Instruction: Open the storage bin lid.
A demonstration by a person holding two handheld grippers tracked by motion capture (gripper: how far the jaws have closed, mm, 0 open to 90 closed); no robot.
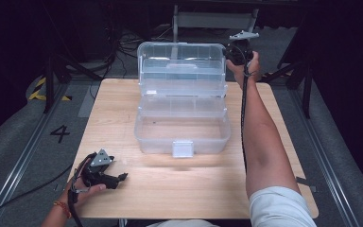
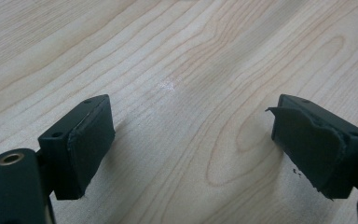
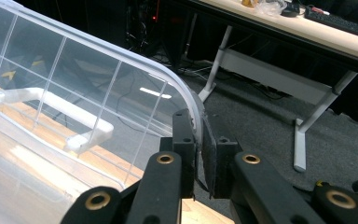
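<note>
Nearest me, the left gripper (image 1: 105, 169) rested on the near left corner of the wooden table (image 1: 274, 156), its jaws spread wide with nothing between them. Mid-table stood the clear plastic organiser box (image 1: 182, 135), its base tub looking empty, the tiered trays above it seemingly bare too. At the far right, the right gripper (image 3: 199, 140) was clamped on the rim of the raised lid (image 1: 182, 56). That lid looked light, thin and slick, likely to flex, so the stiffer curved edge seemed the sensible place to grip.
</note>
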